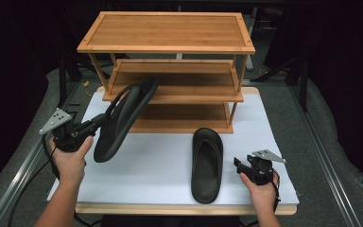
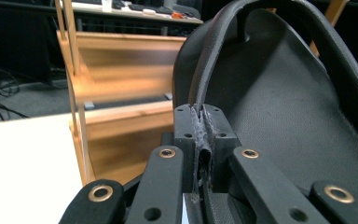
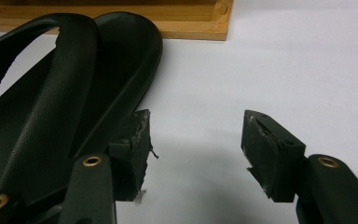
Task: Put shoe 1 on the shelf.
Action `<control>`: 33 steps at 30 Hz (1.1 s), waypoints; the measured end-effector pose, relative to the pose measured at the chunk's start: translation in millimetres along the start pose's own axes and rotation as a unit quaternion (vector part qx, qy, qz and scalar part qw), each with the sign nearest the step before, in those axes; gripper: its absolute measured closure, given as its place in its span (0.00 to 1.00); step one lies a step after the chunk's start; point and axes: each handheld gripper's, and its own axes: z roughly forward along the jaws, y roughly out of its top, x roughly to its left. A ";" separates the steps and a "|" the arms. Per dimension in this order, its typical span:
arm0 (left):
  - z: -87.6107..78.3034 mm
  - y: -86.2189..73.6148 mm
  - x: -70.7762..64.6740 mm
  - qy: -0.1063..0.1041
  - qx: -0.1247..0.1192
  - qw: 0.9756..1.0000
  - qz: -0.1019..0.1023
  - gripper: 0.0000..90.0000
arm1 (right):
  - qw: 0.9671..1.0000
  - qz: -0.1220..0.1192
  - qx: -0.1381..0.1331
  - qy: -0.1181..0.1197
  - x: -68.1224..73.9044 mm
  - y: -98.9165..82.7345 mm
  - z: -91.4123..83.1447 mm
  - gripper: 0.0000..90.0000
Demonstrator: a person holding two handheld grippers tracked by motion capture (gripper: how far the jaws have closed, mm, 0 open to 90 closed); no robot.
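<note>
Between the pads of the left gripper [image 2: 200, 154], a strap of the lifted black sandal [image 1: 123, 118] is clamped tight, its nipped stretch hidden and the sandal's toe cut off at the frame edge of that gripper's view; the matte, lightly pebbled sole tilts up just ahead. Beyond it stands the bamboo shoe rack [image 1: 170, 71]. Beside the right gripper [image 3: 196, 149], jaws apart and empty, the second sandal [image 1: 207, 163] lies flat on the white tabletop [image 1: 160, 165].

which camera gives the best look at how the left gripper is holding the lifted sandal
The left gripper view: its jaws are shut on the strap of the lifted sandal. The high view shows the left gripper beside that sandal, grip too small to judge.
</note>
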 end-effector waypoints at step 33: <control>143.7 56.7 16.4 0.118 0.004 0.991 -0.056 0.94 | 1.000 0.019 -0.010 0.015 -3.1 -0.8 -2.9 0.47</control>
